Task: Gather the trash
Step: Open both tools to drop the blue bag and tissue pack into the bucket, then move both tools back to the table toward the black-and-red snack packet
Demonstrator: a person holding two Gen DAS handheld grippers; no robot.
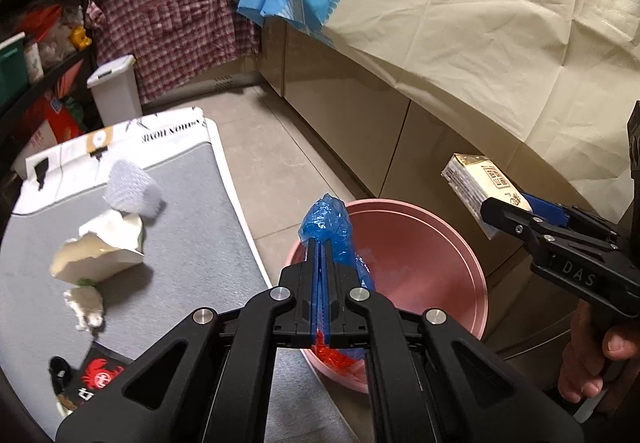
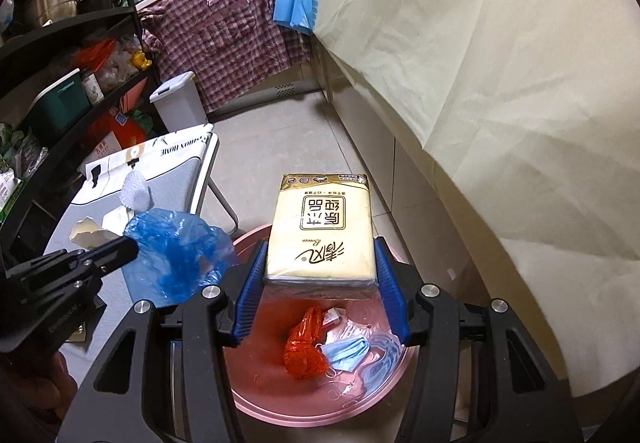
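Two pieces of trash are held over the pink basin (image 2: 248,399) at once. A tissue pack (image 2: 320,231) is clamped across its short side between the blue pads of the right tool (image 2: 320,283), with its long axis pointing forward along the fingers. Seen from the right wrist, the pack hangs directly above the basin, where an orange bag (image 2: 306,347) and blue face masks (image 2: 348,351) already lie.

A crumpled blue plastic bag (image 1: 328,231) is pinched by the left tool (image 1: 320,283), whose fingers are closed almost together on it. From the left wrist, that bag sits over the basin's near-left rim (image 1: 472,275), just beside the grey tabletop (image 1: 192,243).

Of the two, the right tool is judged better centred over the basin, so a straight drop should suffice; the left bag likely needs carrying slightly rightward first. More scraps are seen on the tabletop: torn white paper (image 1: 100,251) and a foam net (image 1: 132,187).
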